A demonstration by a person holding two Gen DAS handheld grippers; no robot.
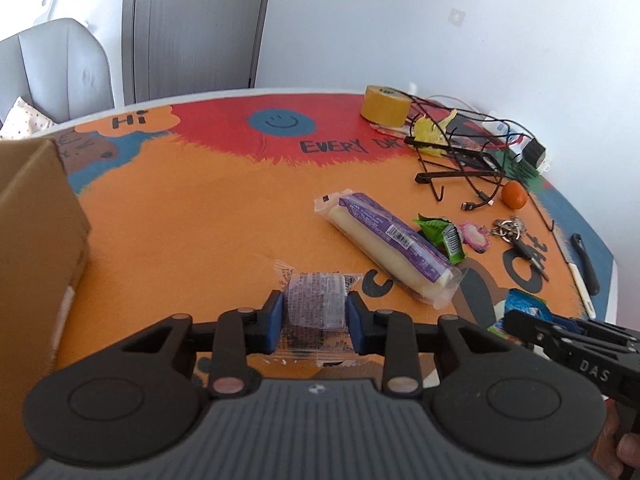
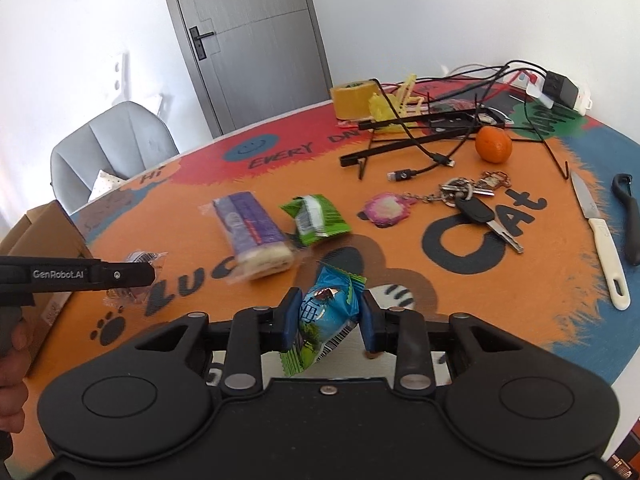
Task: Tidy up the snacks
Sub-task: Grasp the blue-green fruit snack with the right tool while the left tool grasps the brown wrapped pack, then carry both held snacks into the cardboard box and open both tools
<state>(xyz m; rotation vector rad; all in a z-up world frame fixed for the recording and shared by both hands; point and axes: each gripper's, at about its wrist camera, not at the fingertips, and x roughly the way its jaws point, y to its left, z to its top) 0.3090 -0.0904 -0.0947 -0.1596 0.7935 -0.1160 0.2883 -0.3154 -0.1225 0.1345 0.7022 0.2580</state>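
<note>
My left gripper (image 1: 315, 312) is shut on a small dark snack in a clear wrapper (image 1: 316, 300), its blue pads pressing both sides just above the table. A cardboard box (image 1: 36, 240) stands close on its left. My right gripper (image 2: 329, 314) is shut on a blue and green snack packet (image 2: 326, 316), which hangs tilted between the pads. In the right wrist view the left gripper (image 2: 148, 274) reaches in from the left with the clear-wrapped snack (image 2: 138, 258). A long purple-wrapped roll (image 2: 252, 232) and a green packet (image 2: 316, 218) lie on the orange tablecloth (image 2: 400, 216).
Farther back lie a keyring with a pink charm (image 2: 460, 200), an orange (image 2: 493, 144), a tape roll (image 2: 354, 98), black cables and a stand (image 2: 420, 136), and a power strip (image 2: 560, 88). A knife (image 2: 600, 232) and a peeler (image 2: 630, 216) lie at the right edge. A grey chair (image 2: 112, 144) stands behind the table.
</note>
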